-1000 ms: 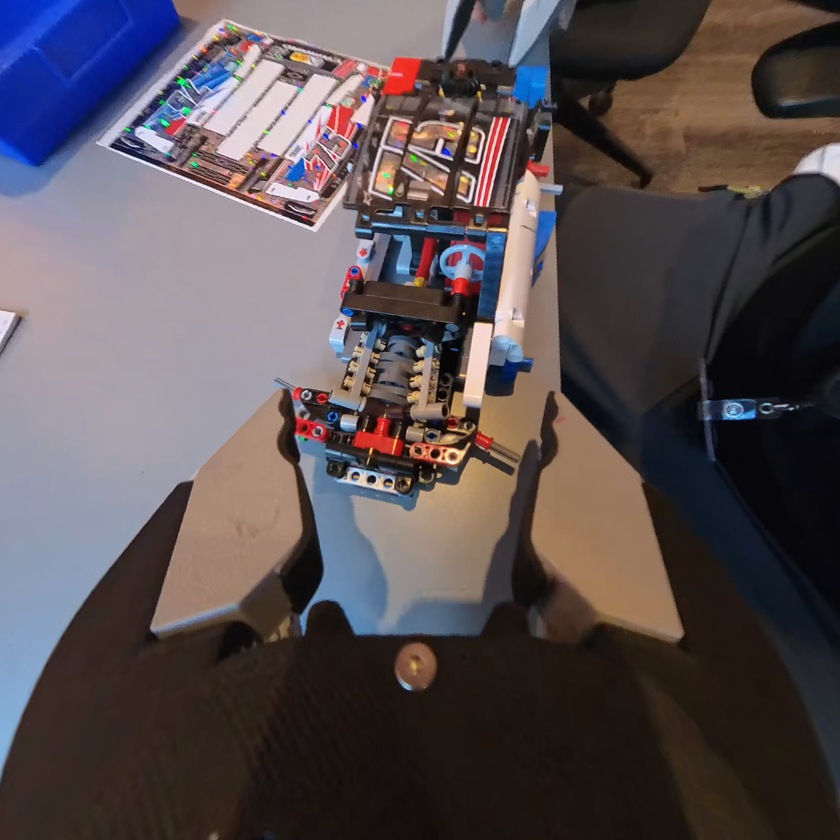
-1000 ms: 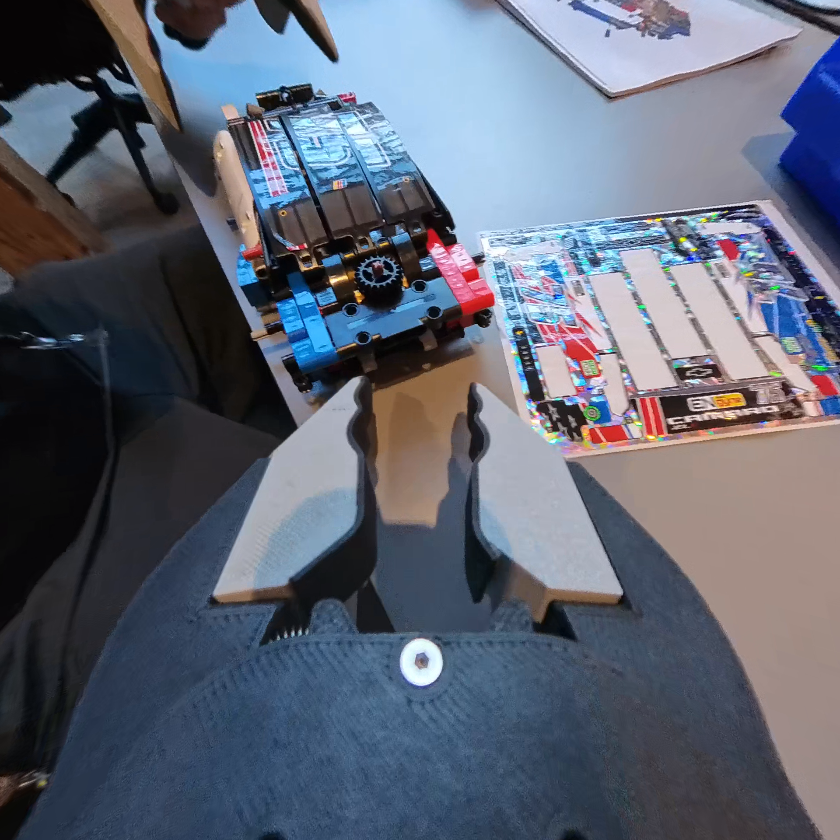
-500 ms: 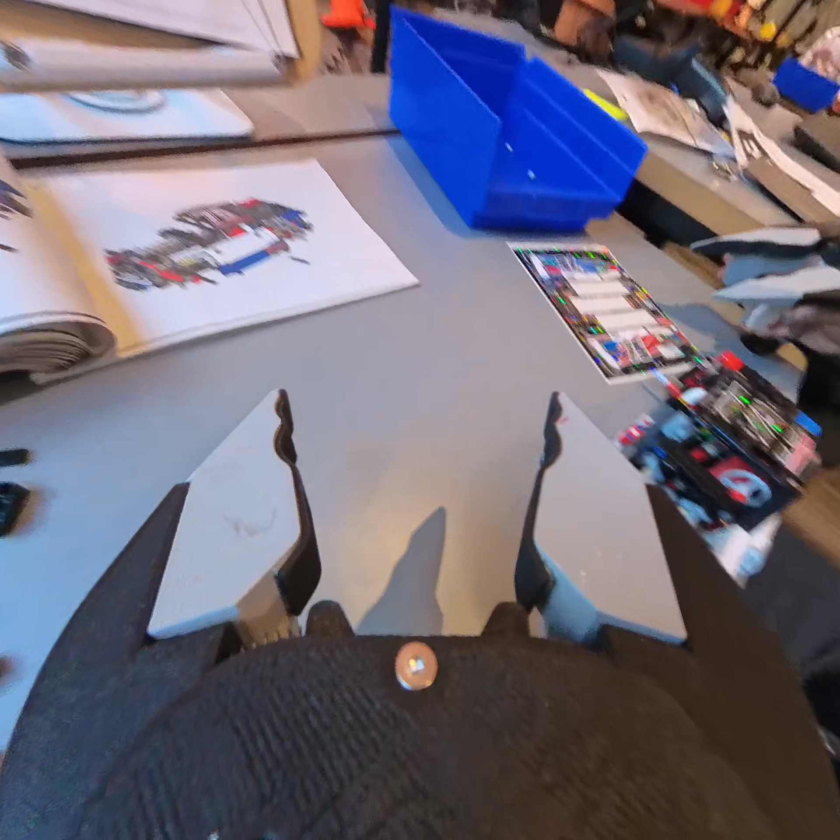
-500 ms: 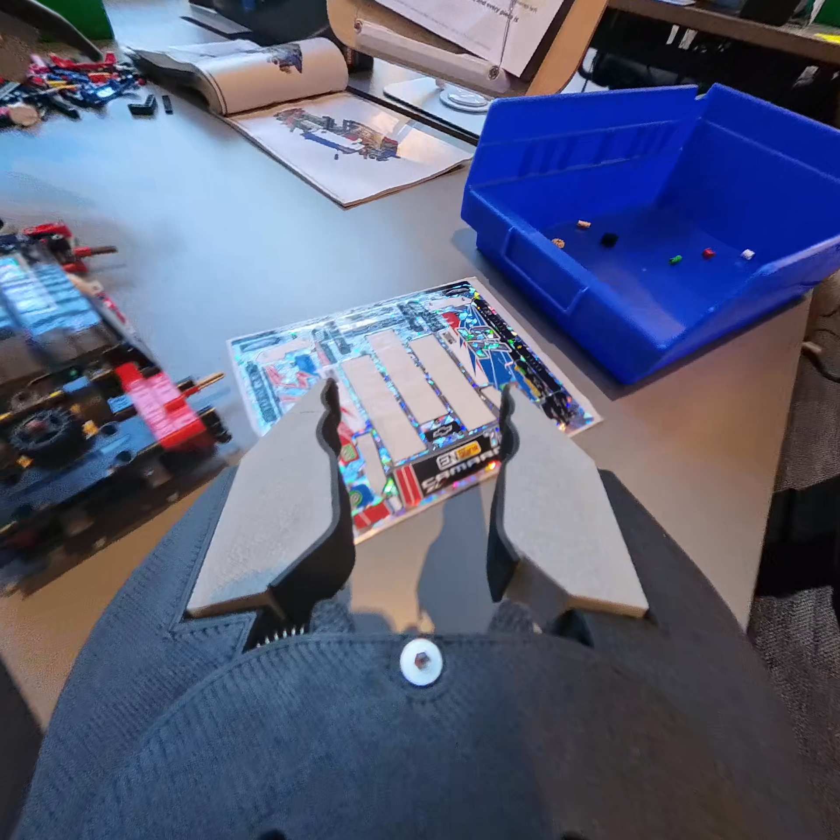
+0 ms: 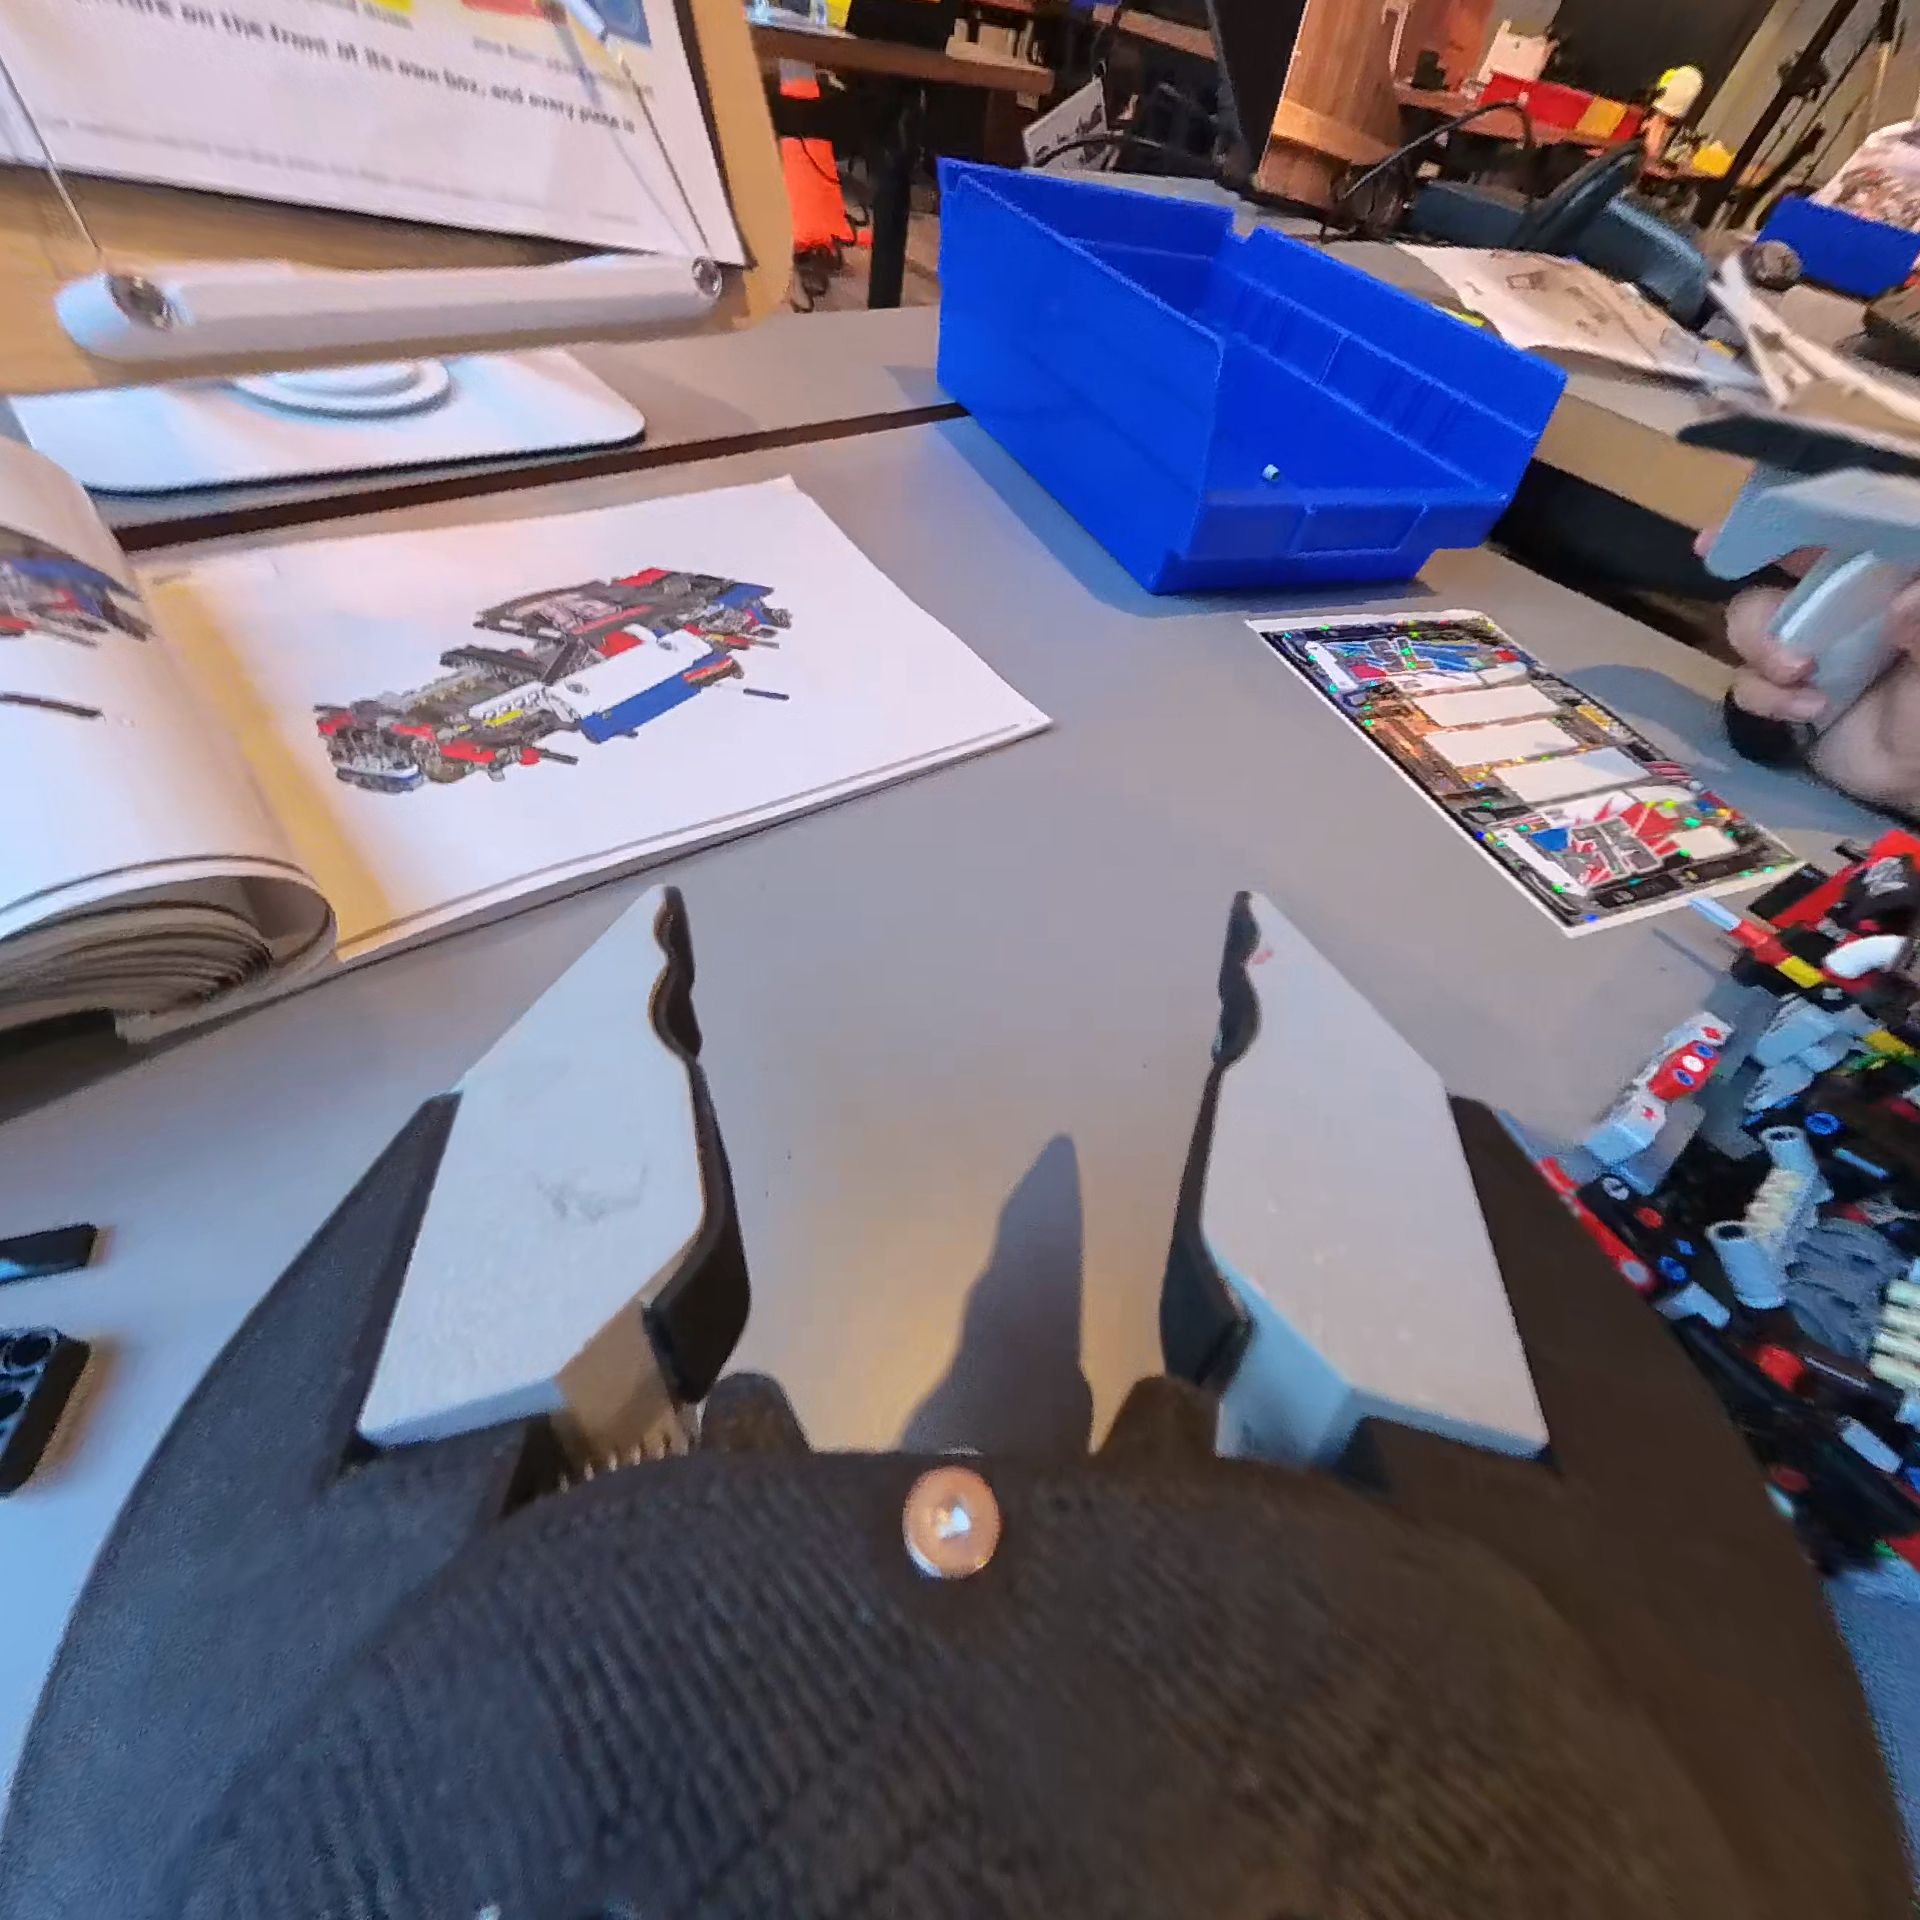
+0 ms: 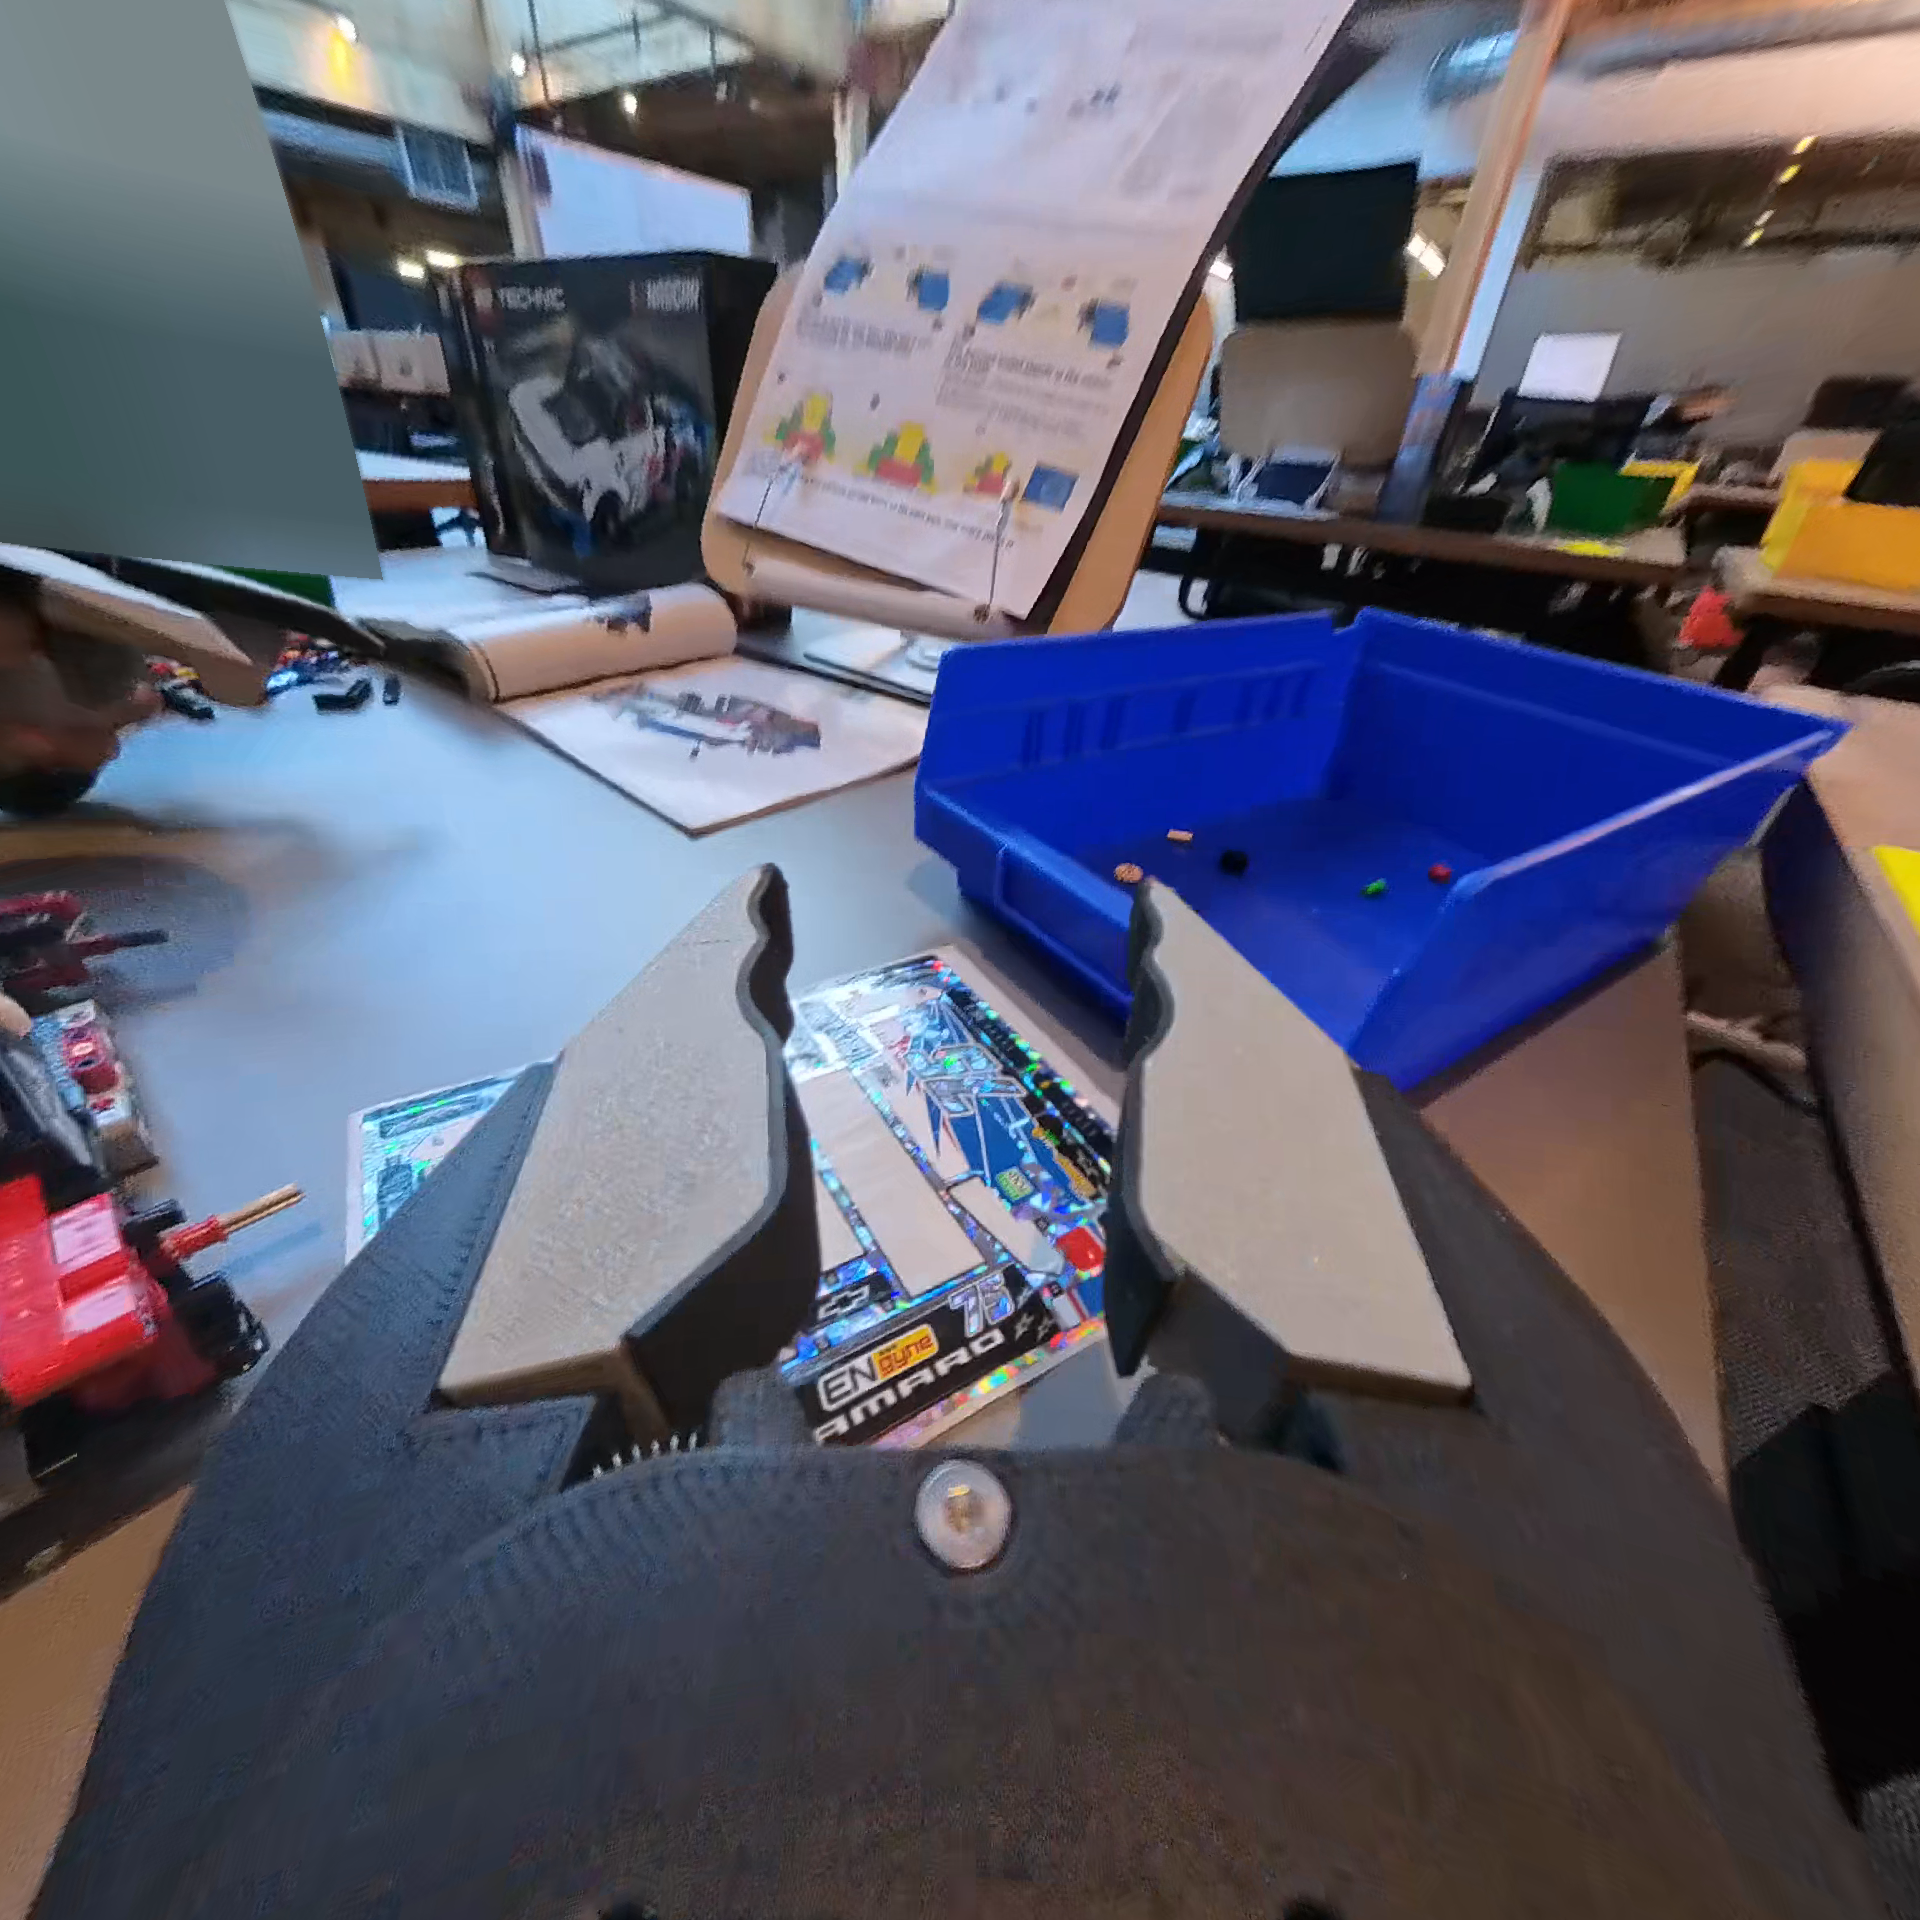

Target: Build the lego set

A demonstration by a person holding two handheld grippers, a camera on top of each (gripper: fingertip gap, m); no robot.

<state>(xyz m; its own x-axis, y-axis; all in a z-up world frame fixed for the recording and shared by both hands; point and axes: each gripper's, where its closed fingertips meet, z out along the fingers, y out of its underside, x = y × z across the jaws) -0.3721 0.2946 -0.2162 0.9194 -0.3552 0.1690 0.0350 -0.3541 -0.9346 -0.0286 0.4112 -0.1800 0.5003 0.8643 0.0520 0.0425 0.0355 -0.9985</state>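
Observation:
The half-built lego car [image 5: 1808,1174] lies on the grey table at the right edge of the left wrist view; its red rear end [image 6: 83,1309] shows at the left edge of the right wrist view. My left gripper [image 5: 951,914] is open and empty above bare table, left of the car. My right gripper [image 6: 956,894] is open and empty, raised over the shiny sticker sheet [image 6: 935,1174]. The sticker sheet also shows in the left wrist view [image 5: 1517,758]. The open instruction book [image 5: 520,696] lies ahead of the left gripper.
A blue bin [image 6: 1382,821] with several small loose pieces stands beyond the sticker sheet; it also shows in the left wrist view [image 5: 1226,384]. A paper stand [image 6: 997,312] and the set's box [image 6: 592,416] stand at the back. Loose black pieces [image 5: 31,1371] lie at far left. The half-built lego car [image 5: 1808,1174] is about 15 cm from my left fingertips.
Both grippers have swung away from the car and lifted: the left turned left toward the instruction book, the right turned right over the sticker sheet toward the blue bin. The right jaws opened wider.

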